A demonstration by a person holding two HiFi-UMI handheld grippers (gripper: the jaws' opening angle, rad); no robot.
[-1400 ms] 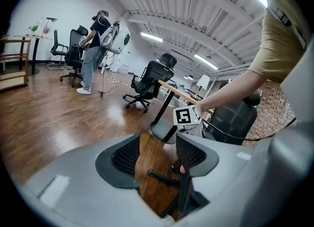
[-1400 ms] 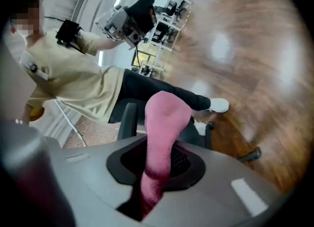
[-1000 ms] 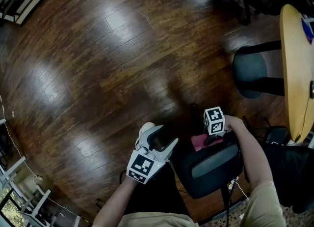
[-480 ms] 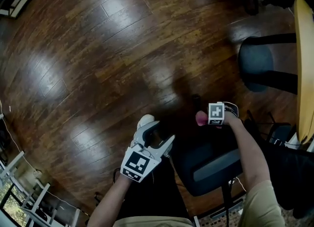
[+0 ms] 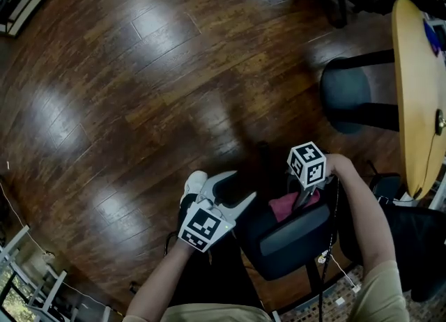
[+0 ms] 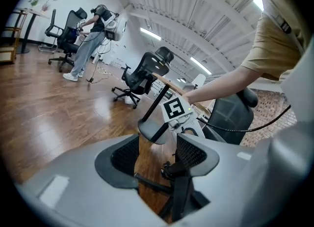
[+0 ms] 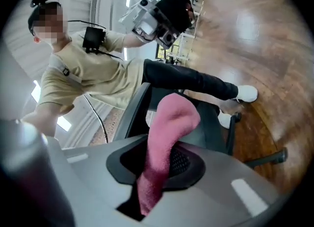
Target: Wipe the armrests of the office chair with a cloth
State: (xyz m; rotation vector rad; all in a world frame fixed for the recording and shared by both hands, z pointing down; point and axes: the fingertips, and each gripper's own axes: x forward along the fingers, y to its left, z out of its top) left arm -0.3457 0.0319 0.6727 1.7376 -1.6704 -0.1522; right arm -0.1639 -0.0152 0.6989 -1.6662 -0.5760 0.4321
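A dark office chair (image 5: 273,224) with a grey strip (image 5: 289,238) stands right in front of me. My right gripper (image 5: 300,198) is shut on a pink cloth (image 5: 291,205), which rests on the chair's upper edge. In the right gripper view the pink cloth (image 7: 164,142) stands up between the jaws of the right gripper (image 7: 157,169), with the chair (image 7: 213,123) behind it. My left gripper (image 5: 235,192) hovers open and empty just left of the chair. The left gripper (image 6: 157,157) looks at a dark grey armrest pad (image 6: 149,132) and the chair's base.
A second dark chair (image 5: 348,97) and a wooden table edge (image 5: 414,97) are at the right. Wood floor (image 5: 139,90) spreads to the left and ahead. A cable (image 5: 327,258) hangs by the chair. Far off, a person (image 6: 93,29) stands among more chairs (image 6: 142,73).
Half a second ago the right gripper held the cloth farther out past the chair's edge; it has come back towards me onto the chair. The left gripper has barely moved.
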